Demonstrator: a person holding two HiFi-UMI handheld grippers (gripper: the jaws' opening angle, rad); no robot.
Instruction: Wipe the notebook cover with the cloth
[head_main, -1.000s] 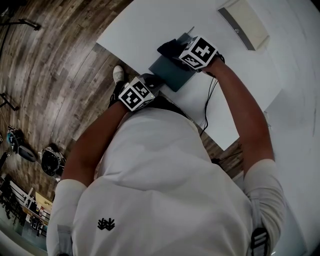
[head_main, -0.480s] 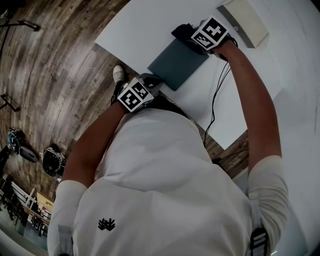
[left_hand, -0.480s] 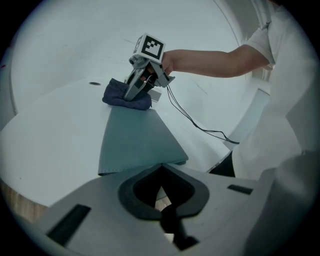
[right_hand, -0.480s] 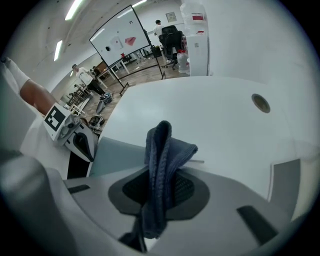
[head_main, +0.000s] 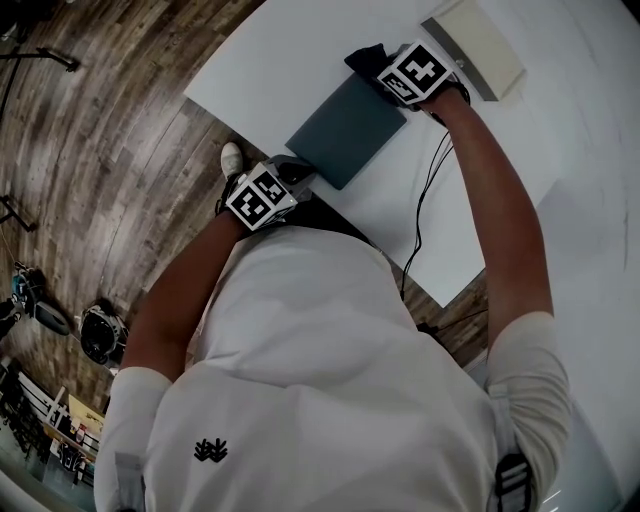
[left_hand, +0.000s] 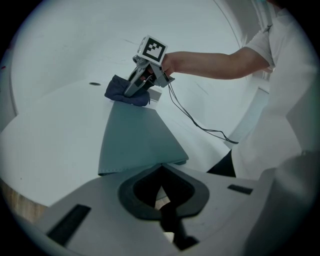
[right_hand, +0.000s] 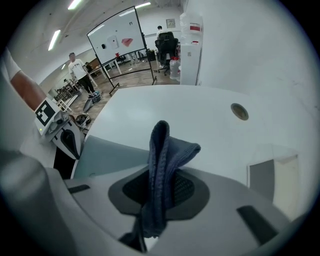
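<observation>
A teal notebook (head_main: 345, 130) lies flat on the white table (head_main: 290, 50). My right gripper (head_main: 415, 72) is at the notebook's far end, shut on a dark blue cloth (head_main: 365, 58) that rests there. In the right gripper view the cloth (right_hand: 162, 150) stands up from the right gripper (right_hand: 159, 172). My left gripper (head_main: 265, 195) sits at the notebook's near corner by the table edge. Seen from the left gripper (left_hand: 162, 167), the notebook (left_hand: 135, 135) runs away from the shut jaws toward the cloth (left_hand: 127, 92) and the right gripper (left_hand: 150, 75).
A pale flat box (head_main: 475, 45) lies just beyond the right gripper. A black cable (head_main: 425, 200) trails across the table to the person. A round grommet (right_hand: 239, 111) is set in the tabletop. The near table edge (head_main: 440, 290) borders wooden floor.
The right gripper has carried the cloth from over the notebook's middle to its far end, uncovering most of the cover. The left gripper has stayed at the near corner.
</observation>
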